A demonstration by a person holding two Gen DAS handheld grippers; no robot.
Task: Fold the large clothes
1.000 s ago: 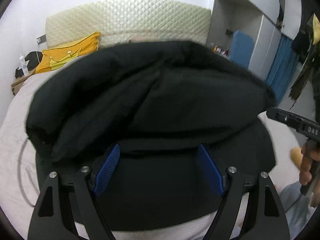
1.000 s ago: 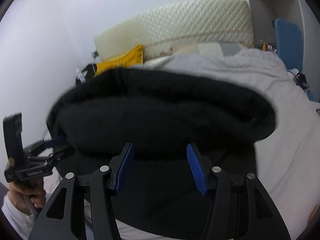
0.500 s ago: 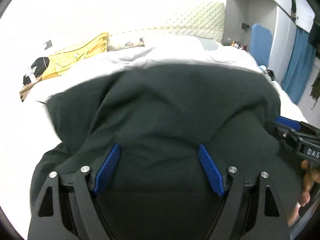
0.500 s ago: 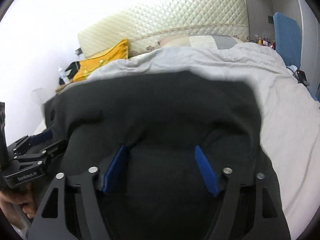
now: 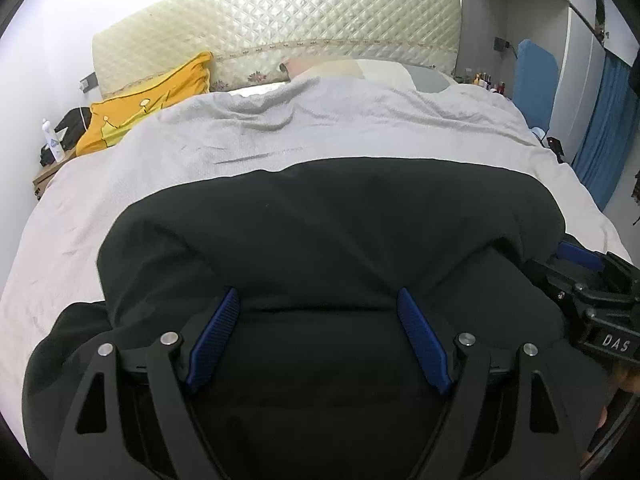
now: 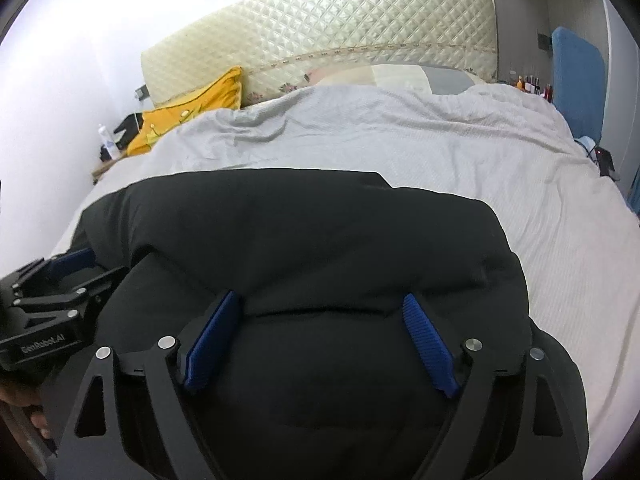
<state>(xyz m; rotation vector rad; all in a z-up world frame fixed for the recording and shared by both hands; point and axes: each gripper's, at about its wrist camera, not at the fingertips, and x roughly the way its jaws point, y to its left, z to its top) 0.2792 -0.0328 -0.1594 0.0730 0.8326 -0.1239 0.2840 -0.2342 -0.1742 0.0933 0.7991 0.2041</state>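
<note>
Both tongs stand wide apart over the black garment. Left tongs [image 5: 318, 334] hover with blue pads [image 5: 216, 334] splayed on either side of a fold ridge, gripping nothing; right tongs [image 6: 320, 336] are likewise spread, with dark cloth bulging between their fingers. Whether the pads touch the fabric, I cannot tell. Each tool shows at the edge of the other's view. That black garment [image 5: 328, 240] lies folded over on the near part of the bed [image 5: 360, 128], on its pale grey cover. Farther back lie a yellow cushion [image 5: 152, 104] and a quilted cream headboard [image 5: 280, 36].
</note>
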